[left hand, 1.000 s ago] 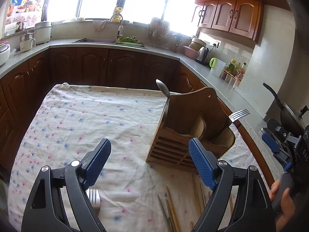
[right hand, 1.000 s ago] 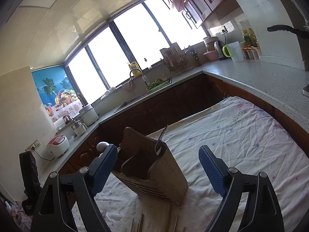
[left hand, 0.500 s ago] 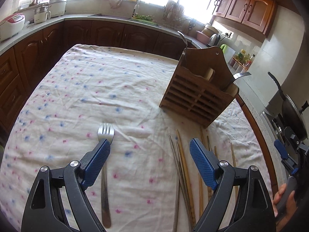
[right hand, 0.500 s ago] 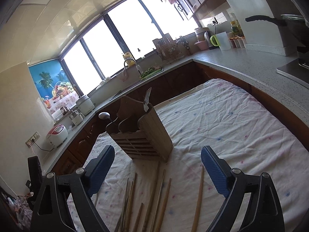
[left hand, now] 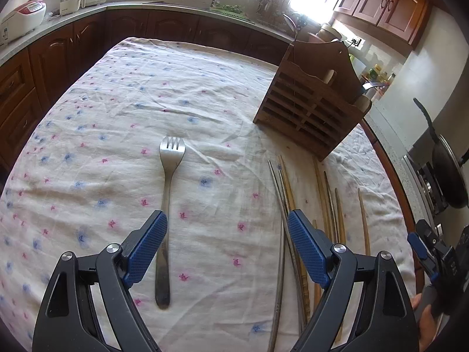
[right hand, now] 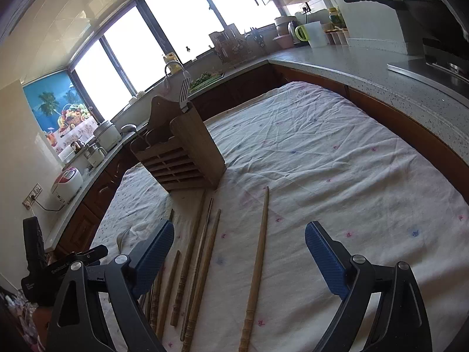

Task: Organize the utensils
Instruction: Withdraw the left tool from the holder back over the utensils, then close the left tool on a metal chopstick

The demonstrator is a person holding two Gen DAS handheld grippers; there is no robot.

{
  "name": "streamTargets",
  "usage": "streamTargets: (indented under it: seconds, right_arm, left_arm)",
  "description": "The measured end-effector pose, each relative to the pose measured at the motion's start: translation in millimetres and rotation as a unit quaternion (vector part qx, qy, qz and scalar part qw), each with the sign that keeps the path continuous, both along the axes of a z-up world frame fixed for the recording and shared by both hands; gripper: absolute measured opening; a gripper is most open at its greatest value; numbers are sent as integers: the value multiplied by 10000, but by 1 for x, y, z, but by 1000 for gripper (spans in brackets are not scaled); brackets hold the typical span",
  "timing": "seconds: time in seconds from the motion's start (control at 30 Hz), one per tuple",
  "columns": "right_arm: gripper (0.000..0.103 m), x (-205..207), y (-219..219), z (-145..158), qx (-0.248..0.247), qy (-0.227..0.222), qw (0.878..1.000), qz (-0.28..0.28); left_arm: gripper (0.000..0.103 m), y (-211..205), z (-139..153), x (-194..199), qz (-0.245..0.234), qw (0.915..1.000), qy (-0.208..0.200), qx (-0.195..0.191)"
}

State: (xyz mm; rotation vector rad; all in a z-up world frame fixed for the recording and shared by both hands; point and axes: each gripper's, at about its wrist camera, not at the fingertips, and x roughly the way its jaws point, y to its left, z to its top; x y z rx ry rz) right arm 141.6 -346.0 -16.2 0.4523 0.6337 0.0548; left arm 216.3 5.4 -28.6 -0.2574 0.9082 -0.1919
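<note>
the left gripper hovers with its jaws spread and empty above the cloth-covered surface, and the fork lies flat with its handle running under the left jaw, tines toward the wooden holder. the step in hand looks like picking up that fork: shift left so the handle sits between the jaws, come down square, pinch mid-handle, and mind not to bunch the cloth. the right gripper also hangs spread and empty, over the chopsticks, with one stray chopstick between its jaws. count: one fork on the cloth, one fork and one spoon already standing in the holder, and roughly eight loose chopsticks, though overlaps make that uncertain.
</note>
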Motion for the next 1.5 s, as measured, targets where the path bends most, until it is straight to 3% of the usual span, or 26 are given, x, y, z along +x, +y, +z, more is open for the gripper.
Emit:
streamTargets:
  seconds: [0.43,0.57,0.67,0.87,1.03,1.2,1.33,1.5]
  right_arm:
    - [91,17,10,-5,-173,159,9996,156]
    - [75,33,23,-6,-301,281,9986,344]
    - [58,48,34,-13,-376,468,9969,508]
    - [36,77,53,-34,-525,929,9914,758]
    - [27,95,58,-46,-640,1165,9880,787]
    - [23,106,62,-49,-780,1289,9848,869]
    - [22,113,70,-50,-977,1345,9817,932]
    - [21,119,92,-50,-1769,1366,9692,1036]
  left_arm:
    - [86,-13,-6,10,-112,9999,116,5]
    - [86,-18,-6,21,-164,9997,159,3]
    - [78,-24,-4,31,-251,9996,156,5]
    - [61,-38,-9,57,-462,9984,311,106]
    - [55,-51,-17,75,-650,9966,473,197]
    - [42,-67,-30,91,-842,9934,702,337]
    - [36,-79,-32,93,-921,9919,590,640]
    - [9,-87,-34,92,-1022,9896,462,906]
